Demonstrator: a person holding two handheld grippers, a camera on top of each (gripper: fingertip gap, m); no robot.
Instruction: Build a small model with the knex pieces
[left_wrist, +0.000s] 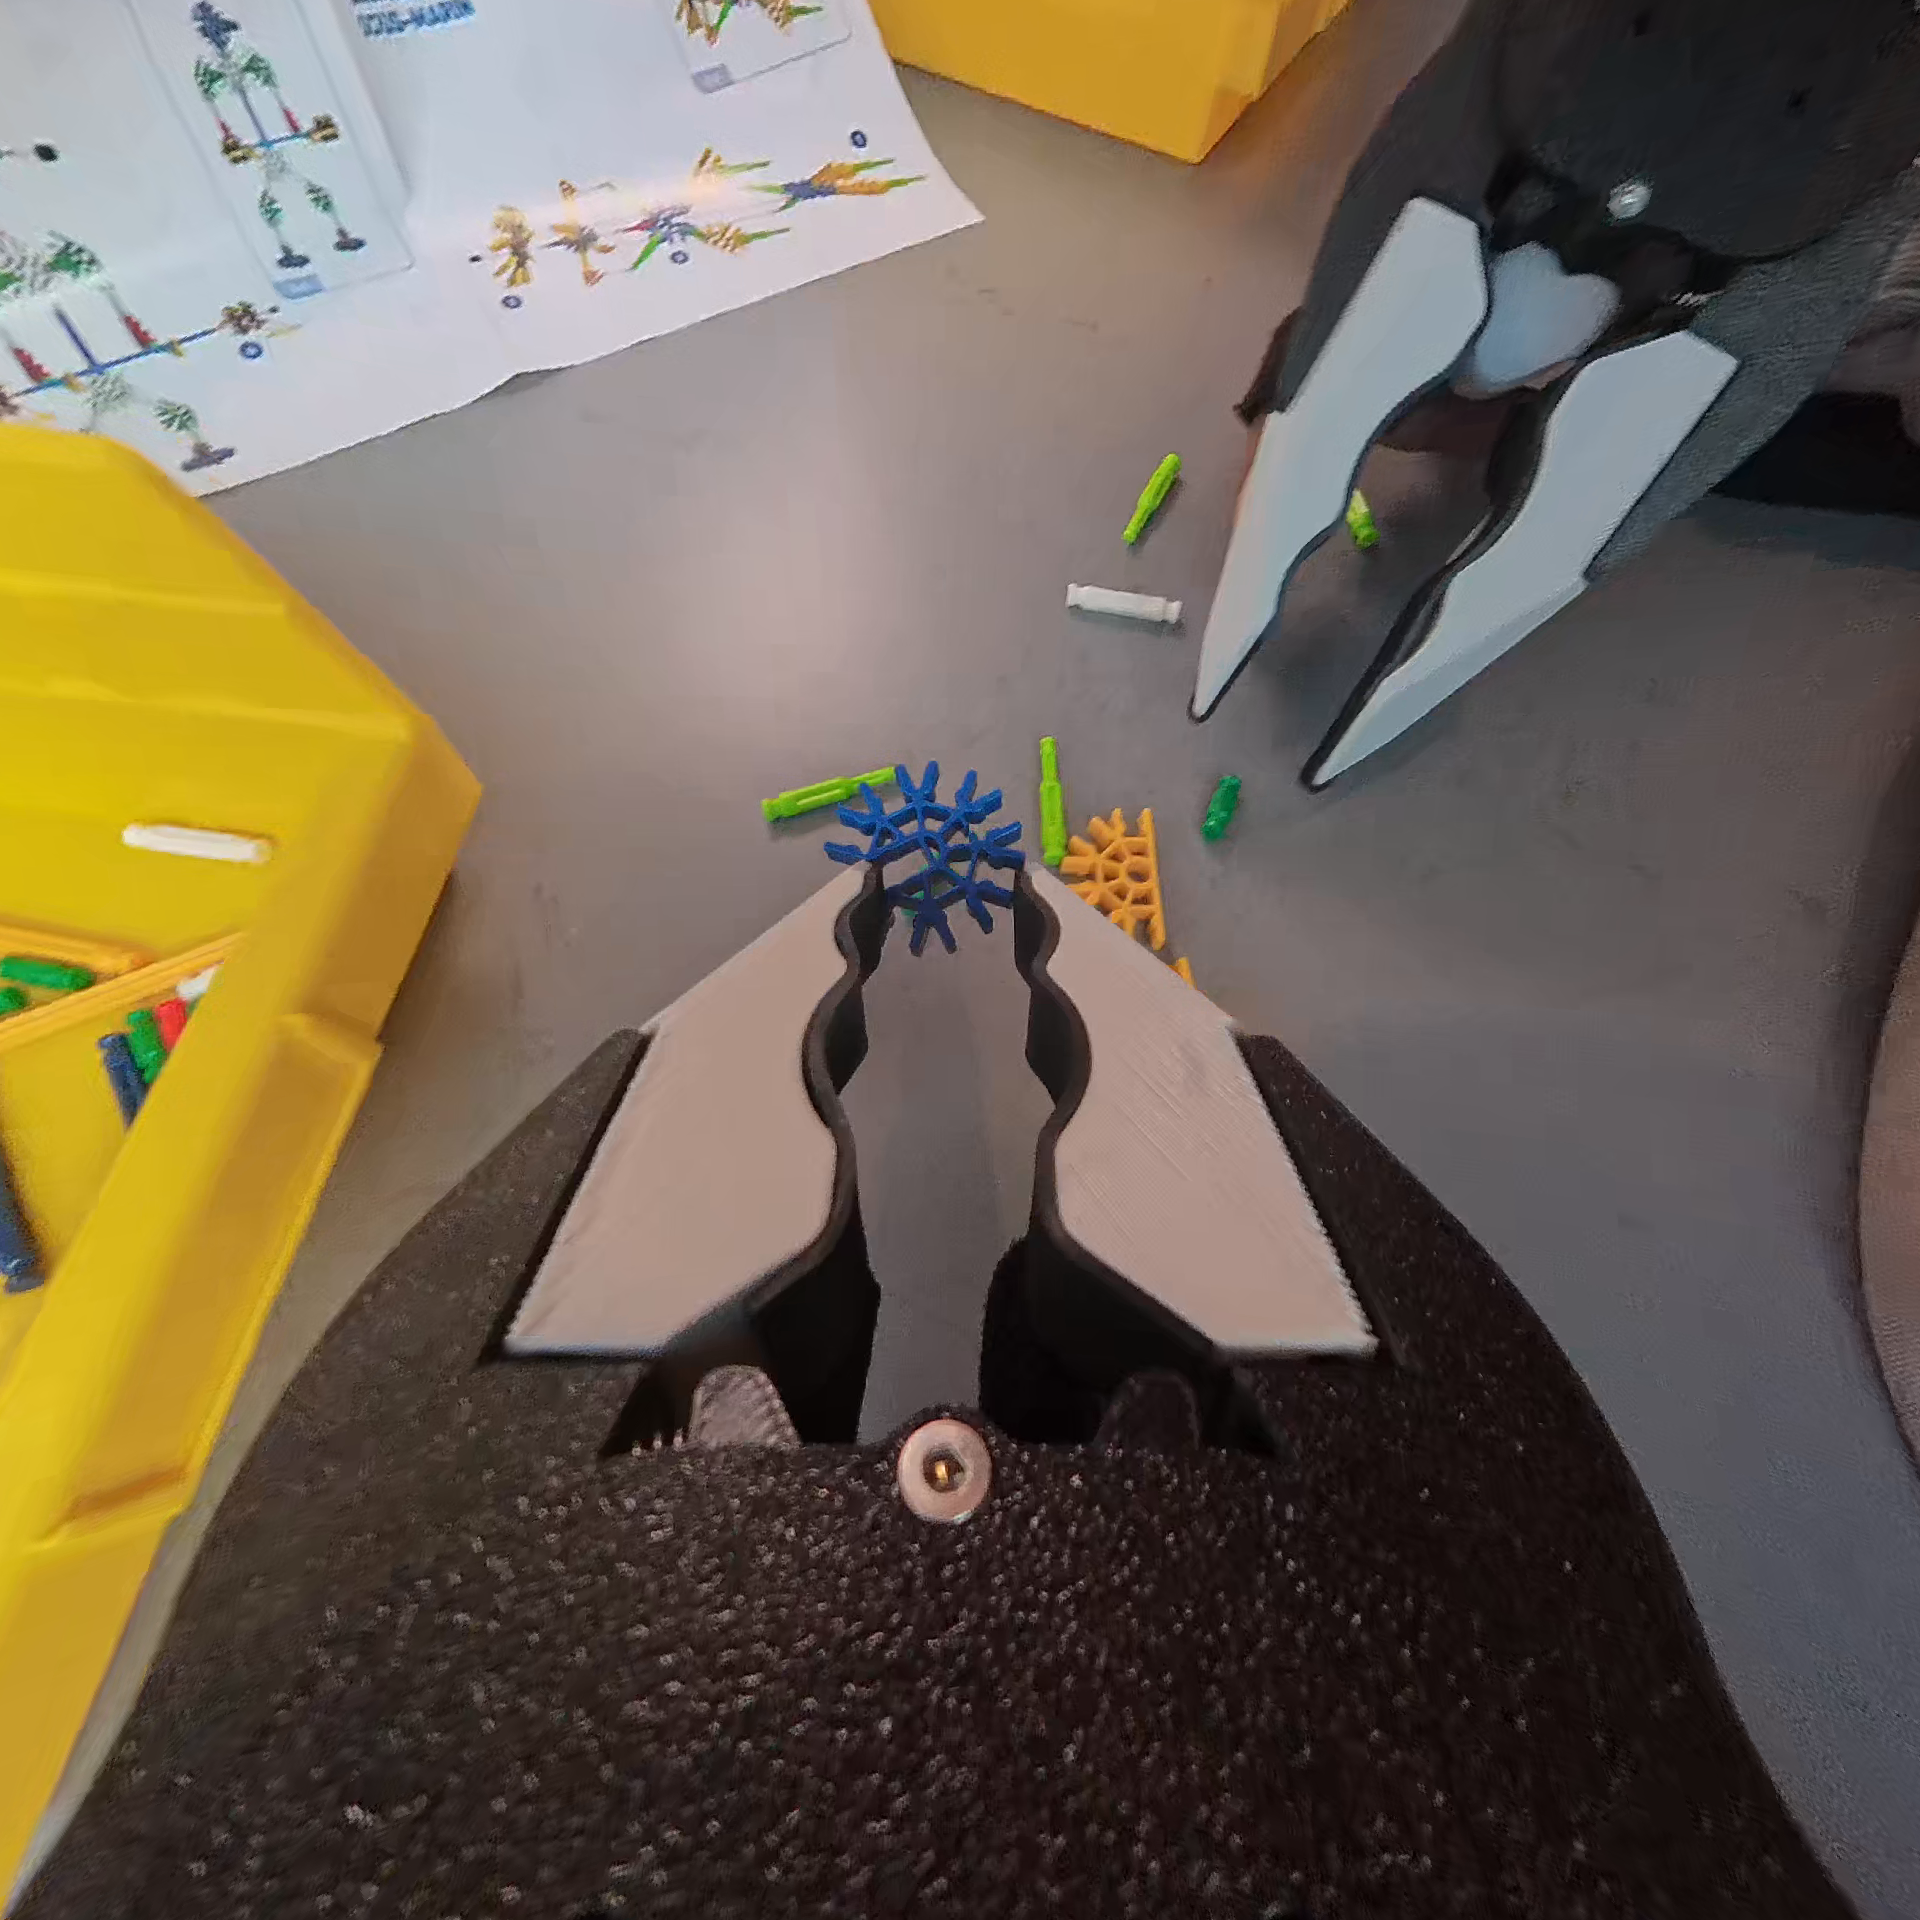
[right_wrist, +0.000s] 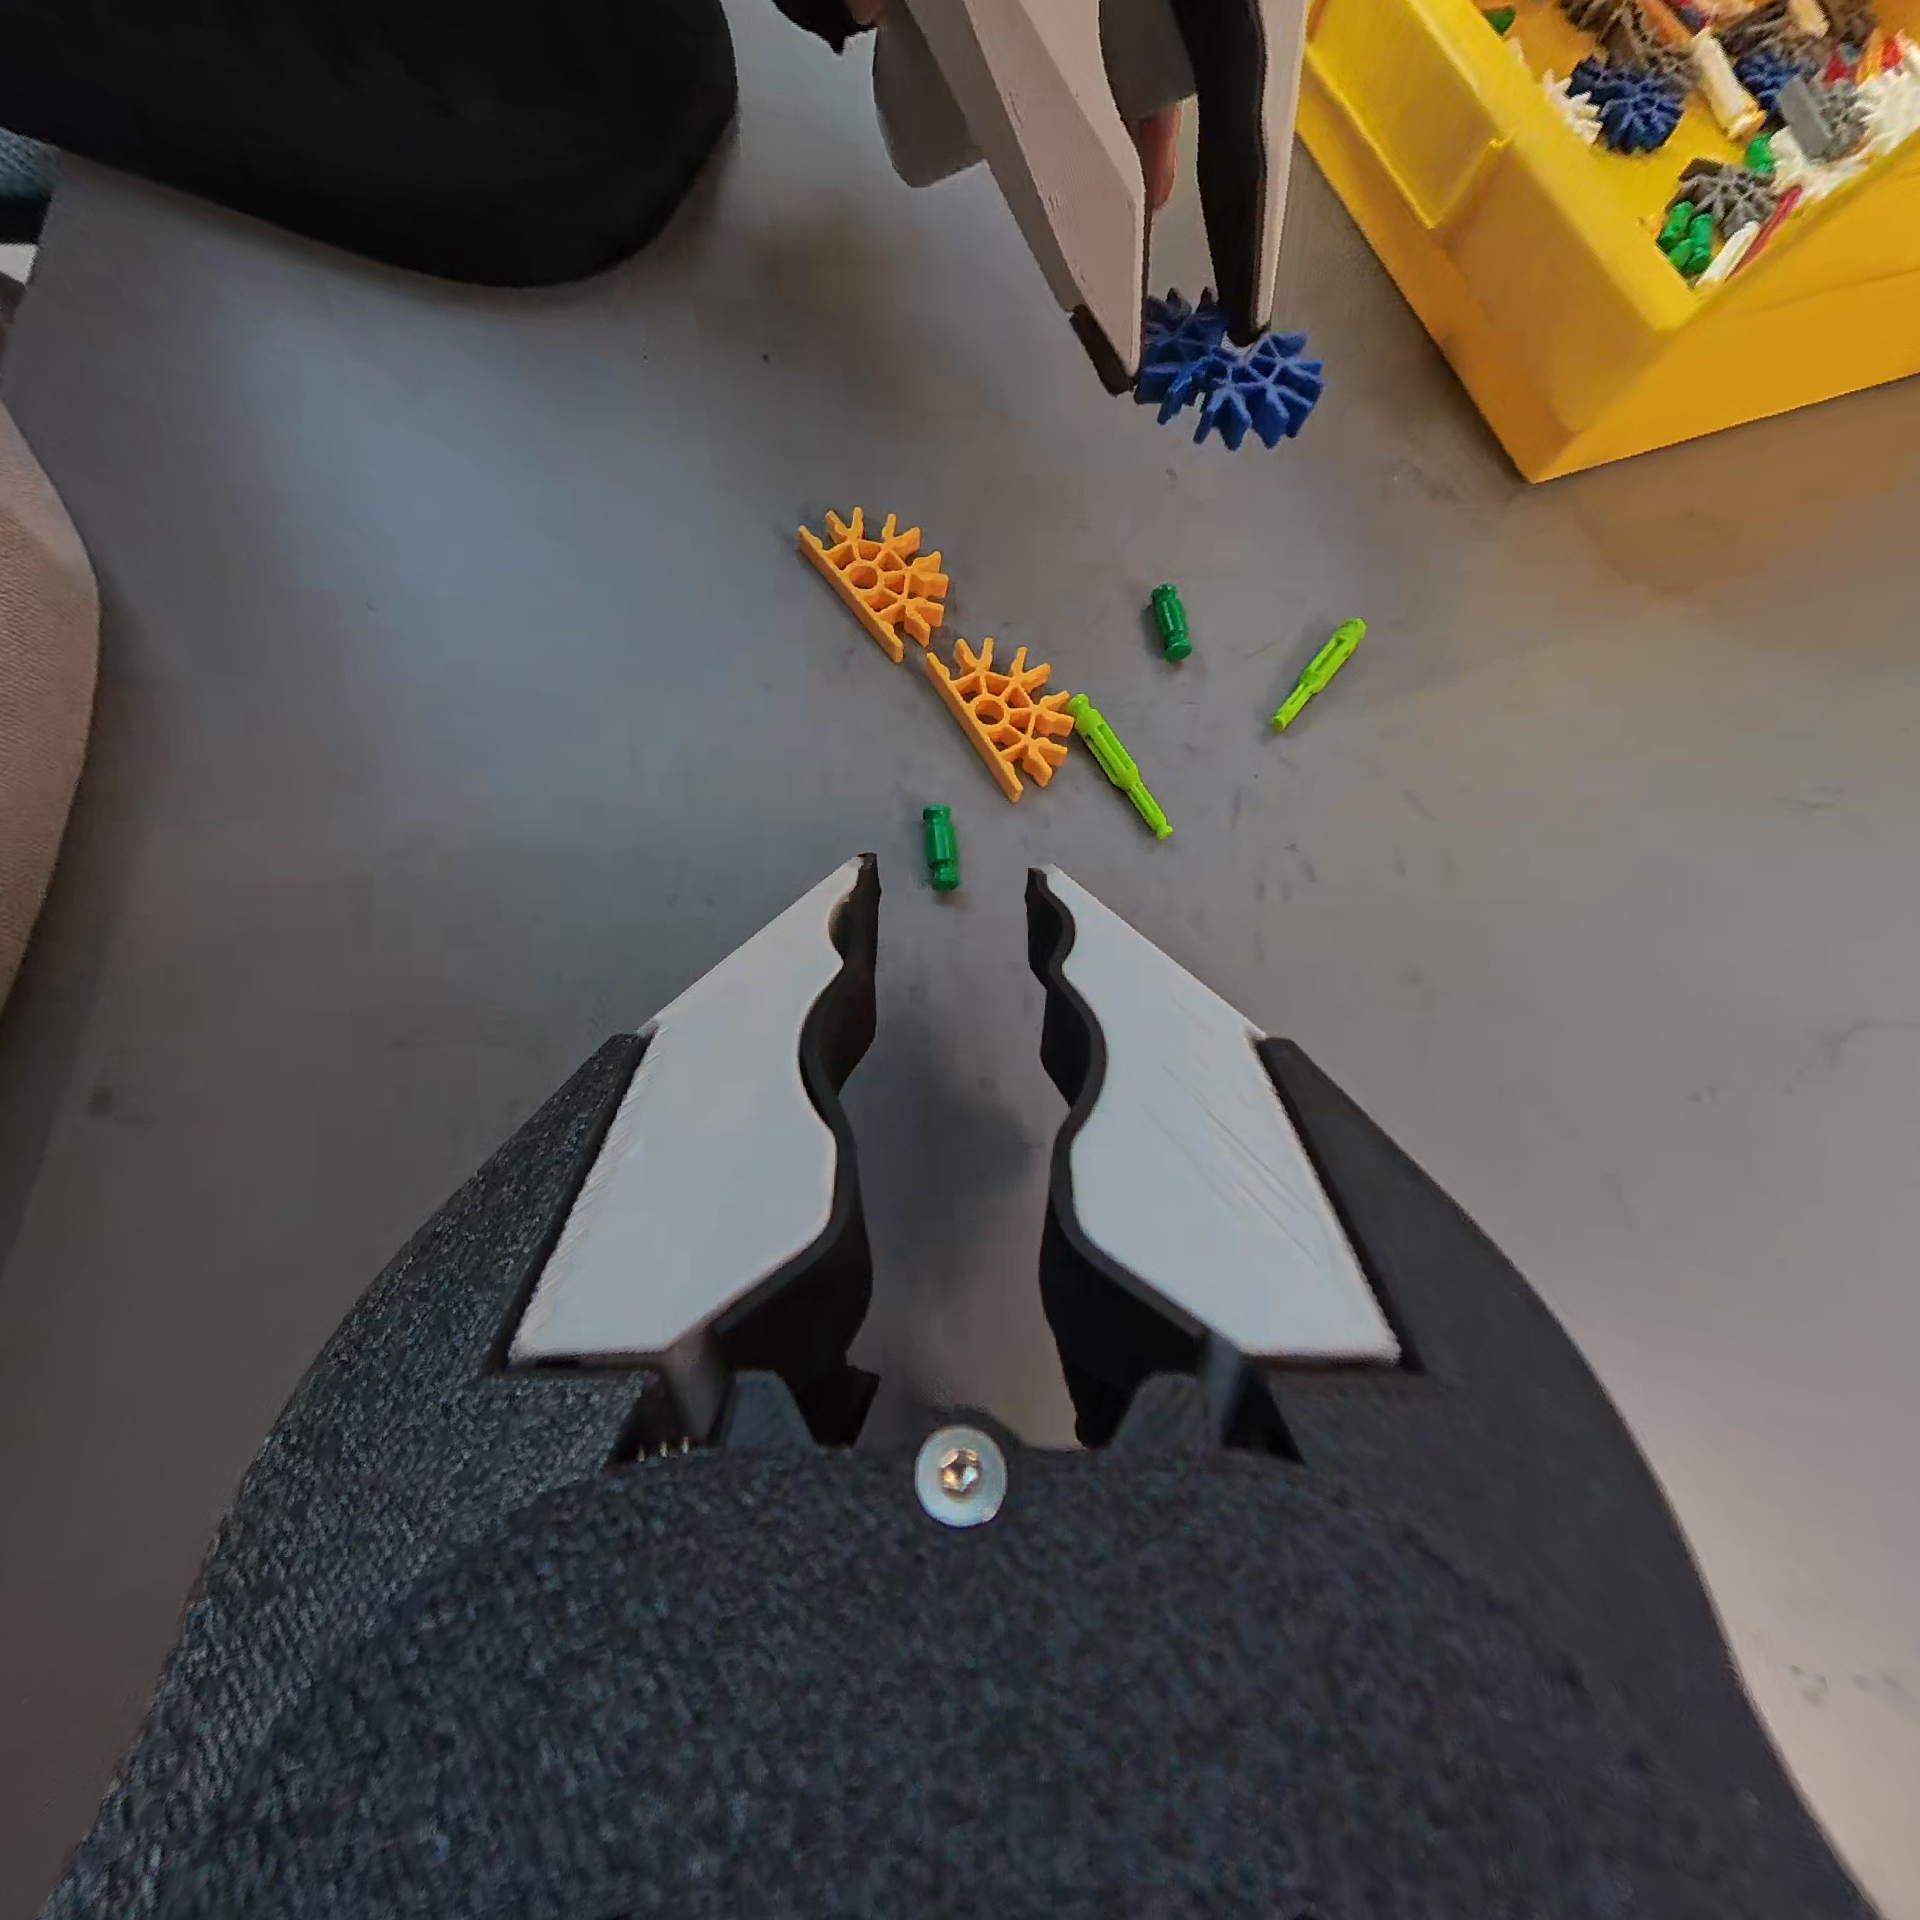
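Note:
My left gripper (left_wrist: 943, 883) is shut on a pair of interlocked blue snowflake connectors (left_wrist: 925, 831), with a fingertip on each side, at the grey tabletop. It also shows at the top of the right wrist view (right_wrist: 1195, 338), with the blue connectors (right_wrist: 1262, 390) at its tips. My right gripper (right_wrist: 953, 878) is open and empty, low over the table. A short dark green rod (right_wrist: 940, 847) lies just ahead of its tips. Two orange half-circle connectors (right_wrist: 883, 577) (right_wrist: 1003, 717) lie between the grippers. The right gripper shows at the upper right of the left wrist view (left_wrist: 1257, 743).
Light green rods (right_wrist: 1117, 764) (right_wrist: 1317, 675), another dark green rod (right_wrist: 1169, 621) and a white rod (left_wrist: 1122, 603) lie scattered. A yellow parts bin (left_wrist: 208, 727) stands at the left and another (left_wrist: 1091, 62) at the back. A printed instruction sheet (left_wrist: 468, 208) lies beyond. A black object (right_wrist: 364, 135) sits at the table's edge. Spacing between my two grippers at the tips: around 10 cm.

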